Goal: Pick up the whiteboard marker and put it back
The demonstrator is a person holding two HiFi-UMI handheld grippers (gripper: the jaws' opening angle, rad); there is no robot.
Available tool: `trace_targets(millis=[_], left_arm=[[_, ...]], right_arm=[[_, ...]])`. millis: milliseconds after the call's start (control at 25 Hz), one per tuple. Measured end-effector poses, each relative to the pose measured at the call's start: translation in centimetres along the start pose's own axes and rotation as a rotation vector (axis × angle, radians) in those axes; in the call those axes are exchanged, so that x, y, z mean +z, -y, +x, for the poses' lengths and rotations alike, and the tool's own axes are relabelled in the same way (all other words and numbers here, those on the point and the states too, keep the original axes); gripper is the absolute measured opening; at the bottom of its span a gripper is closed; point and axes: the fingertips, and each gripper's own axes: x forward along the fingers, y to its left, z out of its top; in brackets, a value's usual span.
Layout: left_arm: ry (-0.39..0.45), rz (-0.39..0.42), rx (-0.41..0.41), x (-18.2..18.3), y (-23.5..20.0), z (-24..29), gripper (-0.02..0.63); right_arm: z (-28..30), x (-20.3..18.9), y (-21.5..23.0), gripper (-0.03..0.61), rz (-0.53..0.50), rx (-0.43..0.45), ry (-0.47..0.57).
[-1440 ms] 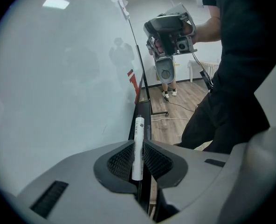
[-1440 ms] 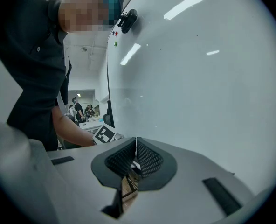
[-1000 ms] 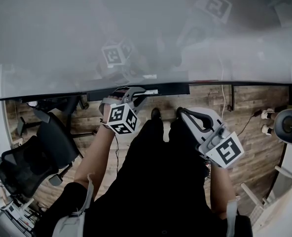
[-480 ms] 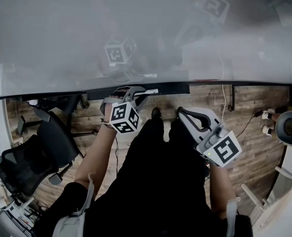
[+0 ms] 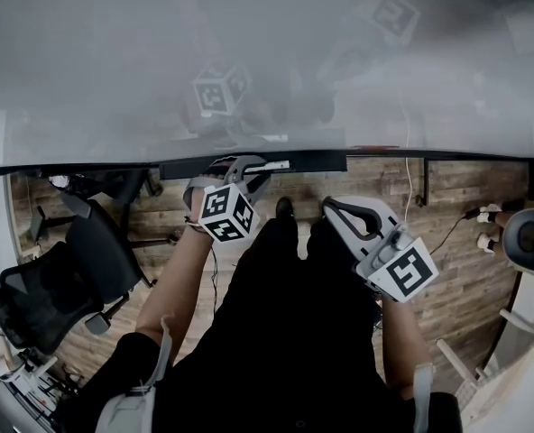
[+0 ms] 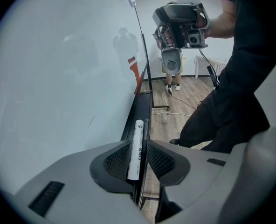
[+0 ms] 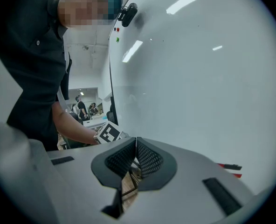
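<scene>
Our left claw [image 6: 138, 143] has just been opening its jaws, and they now stand apart with one whiteboard marker [image 6: 136, 149] between them; we see a gap beside the marker on the right pad's side, so the pads no longer clamp it. That single marker is white with dark print along its barrel, and it lies lengthwise on the black tray [image 6: 141, 107] that runs along the foot of the whiteboard [image 6: 58, 78], its far end pointing away down the ledge. Our right claw [image 7: 136, 141] has its two pads closed tip to tip with nothing between them, and it hangs near the board, well apart from the marker. From the head view we count two claws, each with one marker cube: the left cube [image 5: 228, 213] close under the tray, the right cube [image 5: 403, 270] lower and off to the side. Both cubes show again as faint reflections in the board. One black office chair [image 5: 59, 278] stands on the wooden floor [image 5: 465, 206] at our left.
</scene>
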Motion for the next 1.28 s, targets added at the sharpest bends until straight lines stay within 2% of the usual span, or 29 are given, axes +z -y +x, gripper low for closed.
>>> trace_targets(millis=[280, 400, 560, 760, 1040, 1160, 1280], left_arm=[[0.029, -0.016, 0.036, 0.6, 0.7, -1.2, 0.117], [0.076, -0.069, 0.057, 1.0, 0.4, -2.3, 0.117], [0.158, -0.144, 0.092, 2.2, 0.0, -4.4, 0.117], [0.289, -0.207, 0.144, 5.3, -0.4, -8.1, 0.078], [0.526, -0.336, 0.197, 9.0, -0.4, -14.8, 0.015], [0.610, -0.359, 0.187, 10.9, 0.3, -16.9, 0.012], [0.739, -0.424, 0.147, 12.8, 1.3, -19.1, 0.012]], right_arm=[[-0.2, -0.6, -0.4, 0.020, -0.012, 0.036, -0.021], [0.1, -1.3, -0.8, 0.020, -0.047, 0.073, -0.057], [0.6, -0.7, -1.3, 0.020, -0.067, 0.103, -0.049], [0.7, 1.6, -1.1, 0.020, -0.124, 0.125, -0.015], [0.3, 5.1, -1.5, 0.020, -0.186, 0.141, 0.043], [-0.1, 6.1, -1.9, 0.020, -0.200, 0.164, 0.066], [-0.7, 6.5, -3.0, 0.020, -0.213, 0.207, 0.073]])
